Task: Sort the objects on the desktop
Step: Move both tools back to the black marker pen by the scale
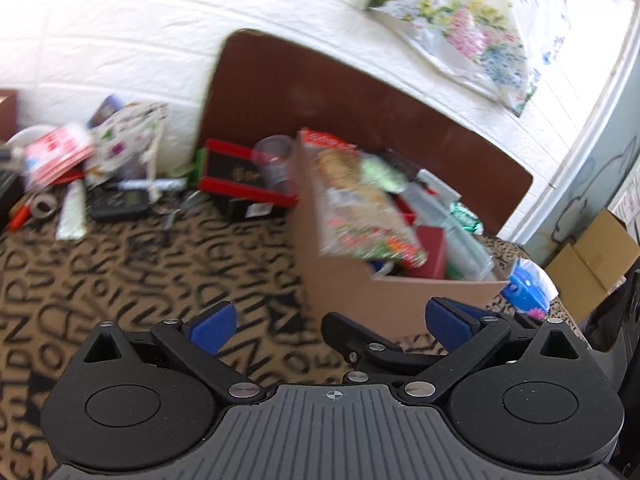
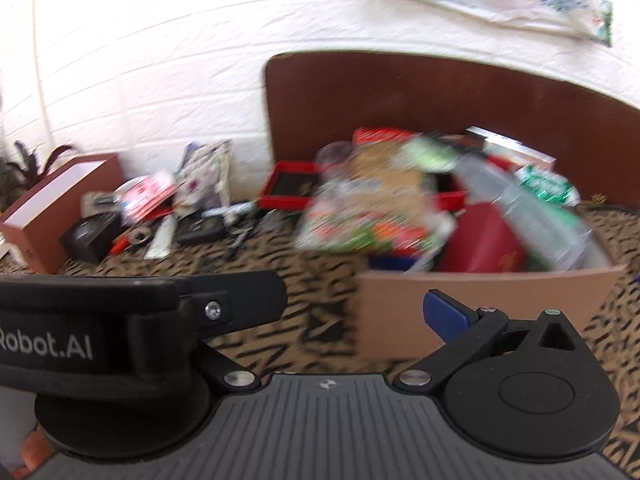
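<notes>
Sort looks partway: brown cardboard box [image 1: 400, 300] on the patterned counter [image 1: 140, 272] is already heaped with packets, but loose clutter pile [image 1: 100, 184] at back left remains; left gripper [image 1: 328, 320] spread wide and empty, right gripper [image 2: 360, 304] apparently likewise.

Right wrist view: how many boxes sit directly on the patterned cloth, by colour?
Tan cardboard box: 1
Brown box: 1
Black box: 1
Red-rimmed box: 1
Total: 4 (the picture is blurred, so smaller ones may be missed)
</notes>
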Demonstrator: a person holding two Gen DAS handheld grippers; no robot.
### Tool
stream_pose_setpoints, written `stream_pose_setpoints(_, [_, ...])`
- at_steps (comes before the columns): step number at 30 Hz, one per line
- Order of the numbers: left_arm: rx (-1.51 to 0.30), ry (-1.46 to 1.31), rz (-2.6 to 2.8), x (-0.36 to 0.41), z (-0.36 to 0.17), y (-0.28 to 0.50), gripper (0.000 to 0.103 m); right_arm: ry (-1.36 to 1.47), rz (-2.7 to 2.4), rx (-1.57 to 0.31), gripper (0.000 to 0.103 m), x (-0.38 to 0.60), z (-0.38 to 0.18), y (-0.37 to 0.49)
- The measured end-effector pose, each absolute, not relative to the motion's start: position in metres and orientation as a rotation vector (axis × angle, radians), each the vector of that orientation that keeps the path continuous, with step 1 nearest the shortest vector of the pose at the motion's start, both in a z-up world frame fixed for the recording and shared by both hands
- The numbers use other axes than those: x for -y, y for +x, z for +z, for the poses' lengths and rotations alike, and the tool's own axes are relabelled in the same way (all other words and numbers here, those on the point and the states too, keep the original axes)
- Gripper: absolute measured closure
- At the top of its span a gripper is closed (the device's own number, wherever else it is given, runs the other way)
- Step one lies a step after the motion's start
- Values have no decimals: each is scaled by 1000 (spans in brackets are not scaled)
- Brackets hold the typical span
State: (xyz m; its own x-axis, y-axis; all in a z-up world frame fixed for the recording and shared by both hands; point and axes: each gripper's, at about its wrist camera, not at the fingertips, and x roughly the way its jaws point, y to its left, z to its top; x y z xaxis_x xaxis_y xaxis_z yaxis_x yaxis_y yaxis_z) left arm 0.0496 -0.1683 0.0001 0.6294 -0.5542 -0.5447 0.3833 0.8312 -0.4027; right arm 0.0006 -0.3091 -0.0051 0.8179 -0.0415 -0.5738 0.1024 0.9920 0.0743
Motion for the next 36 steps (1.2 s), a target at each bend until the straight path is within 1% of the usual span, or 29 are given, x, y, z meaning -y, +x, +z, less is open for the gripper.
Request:
stream_pose_setpoints(7, [-727, -287, -485, 106, -23, 41, 0, 114, 30, -665, 0, 255, -36, 12])
stream_pose_setpoints(14, [-739, -365, -414, 54, -34, 64, 0, 134, 35, -689, 0, 231, -44, 41])
stream_pose_setpoints(22, [-762, -369, -371, 34, -52, 114, 0, 123, -31, -673, 1, 230, -64, 82])
stream_pose_setpoints(24, [-770, -345, -378, 37, -56, 127, 2, 110, -43, -673, 2, 229, -72, 94])
stream_pose_setpoints(25, [-778, -330, -388, 40, -58, 135, 5, 107, -42, -678, 4, 228, -76, 101])
stream_pose_setpoints(27, [-794, -305, -408, 45, -63, 151, 8, 104, -29, -693, 12, 227, -83, 114])
stream_pose_setpoints(29, [-815, -296, -417, 50, -68, 166, 13, 96, -19, -709, 24, 226, -89, 127])
stream_pose_setpoints(30, [-827, -299, -422, 51, -71, 174, 15, 94, -18, -711, 26, 225, -91, 132])
stream_pose_setpoints(32, [-849, -305, -428, 54, -77, 189, 22, 95, -17, -711, 33, 226, -95, 144])
stream_pose_setpoints(33, [-854, -306, -427, 56, -80, 196, 23, 97, -18, -711, 35, 227, -97, 150])
stream_pose_setpoints(35, [-863, -303, -416, 60, -85, 210, 31, 99, -26, -711, 44, 229, -101, 161])
stream_pose_setpoints(36, [-869, -300, -413, 62, -87, 216, 34, 96, -30, -711, 47, 230, -103, 166])
